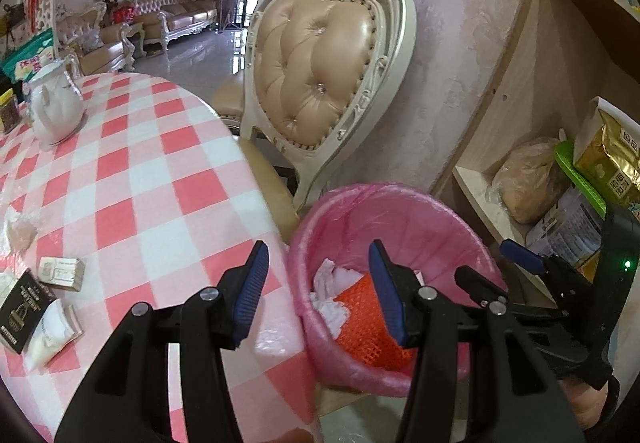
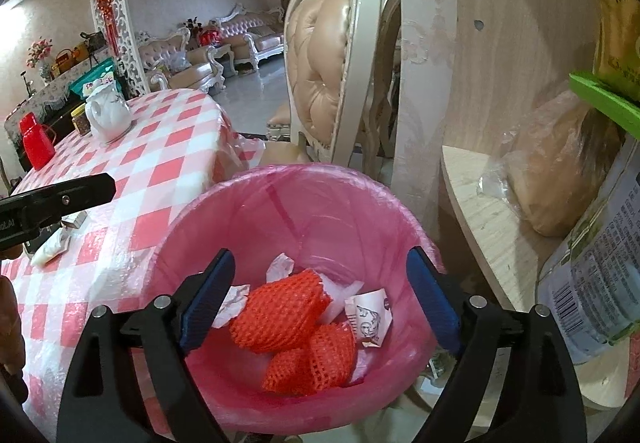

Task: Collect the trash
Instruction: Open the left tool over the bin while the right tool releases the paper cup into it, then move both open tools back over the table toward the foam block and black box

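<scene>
Checked in pink and white, the tabletop (image 1: 152, 179) filled the left of the scene, with the pink-lined trash bin (image 1: 404, 211) standing just beside its right edge. Far left of the bin, on the cloth, lay what remained to collect: one small silvery box (image 1: 62, 273), one black packet (image 1: 22, 305) and one white pouch (image 1: 50, 335), clustered and partly overlapping. All three looked light; the box seemed stiff enough to pinch across its short sides, while the pouch appeared soft and likely slippery, best taken at an edge. A white teapot (image 1: 56, 111) sat farther back on the cloth.

Nearer the bin, the left tongs (image 1: 316, 283) were spread apart and empty, one finger over the cloth's edge, the other over the bin's rim. Inside the bin lay three pieces of orange foam net (image 2: 280, 311), soft and springy, among several crumpled white papers (image 2: 368, 319). Above them the right tongs (image 2: 320, 295) gaped wide, holding nothing. Right of the bin stood a wooden shelf (image 2: 480, 203) with bagged goods.
</scene>
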`<state>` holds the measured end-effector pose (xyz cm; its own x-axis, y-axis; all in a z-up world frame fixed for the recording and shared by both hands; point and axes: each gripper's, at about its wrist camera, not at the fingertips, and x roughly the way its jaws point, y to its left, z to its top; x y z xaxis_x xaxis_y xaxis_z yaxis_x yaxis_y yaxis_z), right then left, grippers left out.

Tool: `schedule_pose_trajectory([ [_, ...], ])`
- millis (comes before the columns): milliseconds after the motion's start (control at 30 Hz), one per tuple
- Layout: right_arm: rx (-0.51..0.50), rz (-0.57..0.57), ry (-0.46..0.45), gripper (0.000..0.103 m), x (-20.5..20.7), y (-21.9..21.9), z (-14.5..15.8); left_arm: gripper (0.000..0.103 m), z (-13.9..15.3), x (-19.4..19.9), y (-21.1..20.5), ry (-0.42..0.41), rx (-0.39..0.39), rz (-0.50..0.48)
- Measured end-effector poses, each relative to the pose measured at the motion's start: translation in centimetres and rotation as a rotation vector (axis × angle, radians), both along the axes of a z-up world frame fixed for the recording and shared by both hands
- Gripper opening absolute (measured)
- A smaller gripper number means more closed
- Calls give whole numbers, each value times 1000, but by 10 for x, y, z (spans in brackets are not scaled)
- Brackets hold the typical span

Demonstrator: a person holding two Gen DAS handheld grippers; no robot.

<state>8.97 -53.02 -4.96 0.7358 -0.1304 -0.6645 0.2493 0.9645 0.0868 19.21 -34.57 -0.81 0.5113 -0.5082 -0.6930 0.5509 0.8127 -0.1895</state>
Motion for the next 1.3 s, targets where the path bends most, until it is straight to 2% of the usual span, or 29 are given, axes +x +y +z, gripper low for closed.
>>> schedule_pose_trajectory([
  [500, -18, 82, -21, 84, 9, 46, 16, 55, 23, -3, 87, -77, -16, 148],
  [933, -16, 180, -41, 84, 24, 106, 29, 57, 38, 4, 202, -118, -12, 339],
  [1300, -27, 263, -45, 84, 42, 163, 37, 58, 28, 20, 310, -103, -14, 546],
])
